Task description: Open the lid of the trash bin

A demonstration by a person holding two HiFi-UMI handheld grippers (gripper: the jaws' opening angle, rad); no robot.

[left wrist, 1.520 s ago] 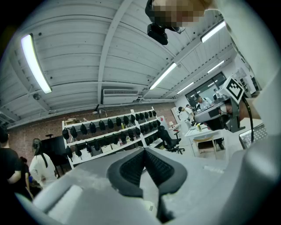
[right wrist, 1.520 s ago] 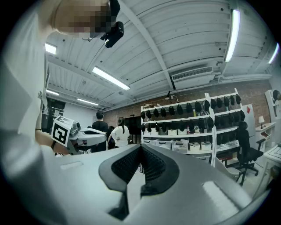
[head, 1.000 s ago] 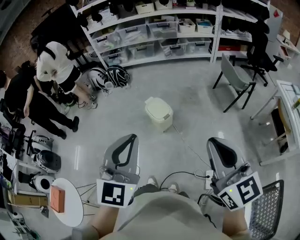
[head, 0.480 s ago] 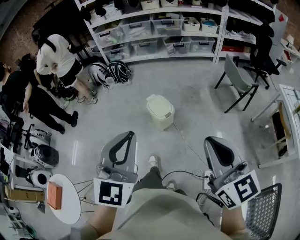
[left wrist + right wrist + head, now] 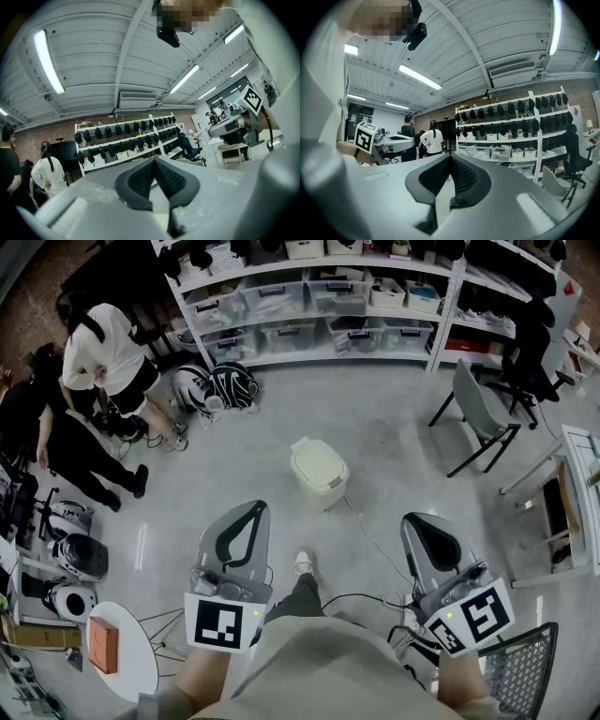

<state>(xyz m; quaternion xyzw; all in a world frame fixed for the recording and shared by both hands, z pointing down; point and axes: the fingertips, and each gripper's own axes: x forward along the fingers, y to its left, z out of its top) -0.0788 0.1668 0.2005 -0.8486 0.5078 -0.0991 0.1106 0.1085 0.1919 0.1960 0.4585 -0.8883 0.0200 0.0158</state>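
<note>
Before us ran the long white shelving [image 5: 319,296]. On the grey floor [image 5: 394,446], well ahead of us, stood the cream trash bin [image 5: 320,479], its lid [image 5: 314,457] down. We held the left hand-held gripper [image 5: 258,512] and the right hand-held gripper [image 5: 414,521] clear of it, each with jaws pressed together on nothing.

Shelves [image 5: 300,315] line the far wall (bins on each tier); an orange box [image 5: 101,645] lies on a round table [image 5: 141,673] at left
</note>
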